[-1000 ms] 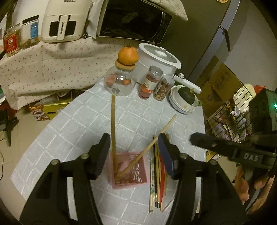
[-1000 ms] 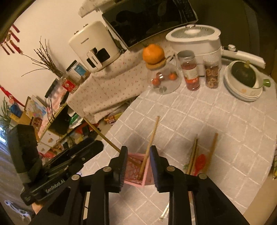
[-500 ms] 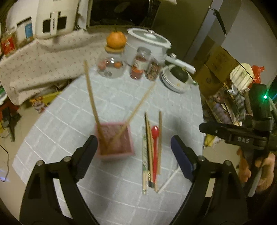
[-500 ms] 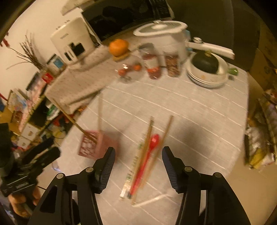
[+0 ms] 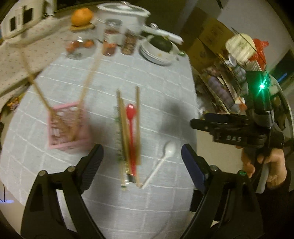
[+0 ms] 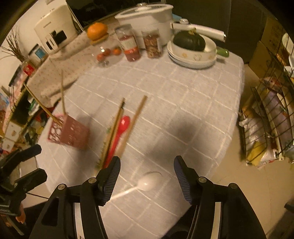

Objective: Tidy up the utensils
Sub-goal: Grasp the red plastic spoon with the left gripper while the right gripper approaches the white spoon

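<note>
Pulled back from pink holder (image 5: 67,126) since a second ago, both grippers now over loose utensils. Left gripper (image 5: 142,158) spread wide, empty, above near ends of utensil bundle (image 5: 128,136). Right gripper (image 6: 147,176) also released, empty, straddling white spoon (image 6: 149,181) near tabletop's (image 6: 183,103) near edge. Two chopsticks (image 5: 86,88) standing tilted in holder, toward left edge. One red spoon (image 5: 130,117) lying in bundle mid-table, flanked by about three chopsticks, blur makes count unsure. One white spoon just right of bundle, apart from it. Along far edge: three jars (image 6: 128,46), one orange (image 6: 97,30), one cooker (image 6: 147,16), one bowl stack with squash (image 6: 189,41). Bare cloth right of bundle out to right edge. Wire rack (image 6: 268,117) beyond right edge.
</note>
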`<state>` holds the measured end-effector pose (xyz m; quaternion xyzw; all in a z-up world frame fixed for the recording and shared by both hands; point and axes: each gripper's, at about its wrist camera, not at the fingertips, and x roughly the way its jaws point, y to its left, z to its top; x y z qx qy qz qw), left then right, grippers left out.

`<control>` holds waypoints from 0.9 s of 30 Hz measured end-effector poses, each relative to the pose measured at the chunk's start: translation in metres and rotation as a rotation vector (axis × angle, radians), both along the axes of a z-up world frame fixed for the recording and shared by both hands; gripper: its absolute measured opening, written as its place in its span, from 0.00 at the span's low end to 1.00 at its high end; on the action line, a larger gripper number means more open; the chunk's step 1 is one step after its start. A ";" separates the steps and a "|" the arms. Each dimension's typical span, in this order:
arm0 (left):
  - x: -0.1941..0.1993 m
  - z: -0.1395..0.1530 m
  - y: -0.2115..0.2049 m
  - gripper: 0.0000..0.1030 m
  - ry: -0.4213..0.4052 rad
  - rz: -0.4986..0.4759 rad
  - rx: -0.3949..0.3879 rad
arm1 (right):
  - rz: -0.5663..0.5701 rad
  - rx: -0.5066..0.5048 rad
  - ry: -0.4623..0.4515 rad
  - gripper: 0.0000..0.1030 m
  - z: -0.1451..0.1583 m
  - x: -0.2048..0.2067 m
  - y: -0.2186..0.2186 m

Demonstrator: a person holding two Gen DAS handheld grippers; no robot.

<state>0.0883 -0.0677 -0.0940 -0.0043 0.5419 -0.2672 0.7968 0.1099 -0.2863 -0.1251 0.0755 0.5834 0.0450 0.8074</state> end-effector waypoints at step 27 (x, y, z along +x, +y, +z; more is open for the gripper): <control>0.068 -0.111 -0.071 0.18 0.092 0.070 0.214 | -0.027 -0.034 0.127 0.62 -0.046 -0.018 -0.054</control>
